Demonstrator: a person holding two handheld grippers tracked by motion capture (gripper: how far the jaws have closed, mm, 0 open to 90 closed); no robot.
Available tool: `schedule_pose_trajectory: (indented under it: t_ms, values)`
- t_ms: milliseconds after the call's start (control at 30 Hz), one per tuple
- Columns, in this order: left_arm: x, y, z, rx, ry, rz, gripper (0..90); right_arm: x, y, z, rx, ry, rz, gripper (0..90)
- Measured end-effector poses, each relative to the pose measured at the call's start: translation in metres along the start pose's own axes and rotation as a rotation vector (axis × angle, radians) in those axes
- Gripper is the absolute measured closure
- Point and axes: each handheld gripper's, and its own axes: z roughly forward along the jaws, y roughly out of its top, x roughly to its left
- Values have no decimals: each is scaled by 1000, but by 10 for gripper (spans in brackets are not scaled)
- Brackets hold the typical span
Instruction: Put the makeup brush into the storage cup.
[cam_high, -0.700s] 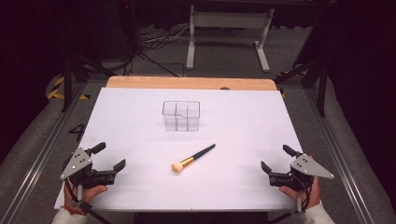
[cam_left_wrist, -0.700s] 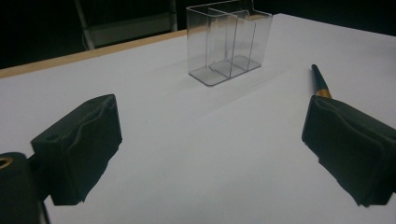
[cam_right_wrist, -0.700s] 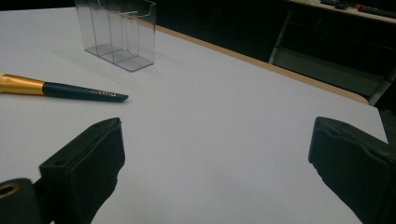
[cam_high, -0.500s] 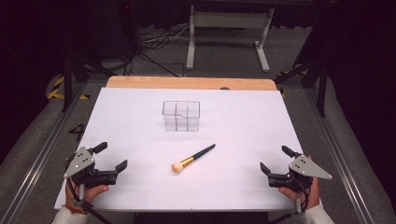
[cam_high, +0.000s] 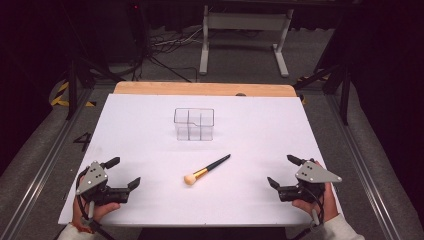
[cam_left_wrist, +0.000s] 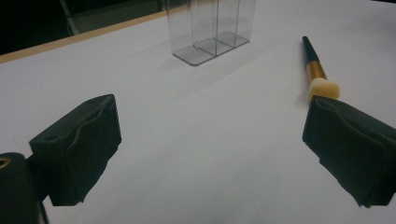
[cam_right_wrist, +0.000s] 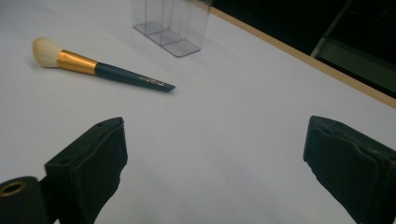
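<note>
On brush handle (cam_right_wrist: 135, 78), unreadable print.

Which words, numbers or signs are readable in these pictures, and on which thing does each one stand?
"4": a dark figure that seems to read so, on the grey floor left of the table.
Small pale print on the dark handle of the makeup brush: too small and blurred to read.
Clear organizer: no label shows.
Left gripper and right gripper: no markings that I can read.
</note>
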Motion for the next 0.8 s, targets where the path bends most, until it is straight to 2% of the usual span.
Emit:
schedule_pose_trajectory:
  t_ms: [100, 167, 200, 267, 400, 433, 467, 667, 733, 800]
  values:
    - [-2, 0, -1, -2, 6, 1, 49, 7, 15, 13, 36, 89, -56, 91]
    - [-3, -1, -2, -4, 10, -3, 48, 13, 25, 21, 48, 119, -99, 106]
    - [-3, -1, -2, 0, 12, -2, 47, 17, 34, 30, 72, 148, -124, 110]
    - [-3, -2, -2, 4, 8, -7, 46, 20, 40, 35, 73, 159, -140, 119]
    - [-4, -3, -4, 13, 10, 5, 46, 35, 66, 62, 129, 281, -223, 171]
    - [-4, -4, -4, 10, 12, 5, 46, 38, 70, 68, 143, 333, -238, 186]
    - [-4, -4, -5, 12, 10, 7, 46, 42, 74, 76, 162, 365, -258, 198]
    - [-5, -5, -5, 19, 11, 8, 46, 70, 91, 120, 286, 447, -424, 270]
    - [-5, -5, -5, 18, 1, 10, 46, 78, 96, 132, 306, 475, -460, 292]
    - [-6, -5, -5, 26, -2, 16, 46, 84, 100, 145, 348, 519, -496, 295]
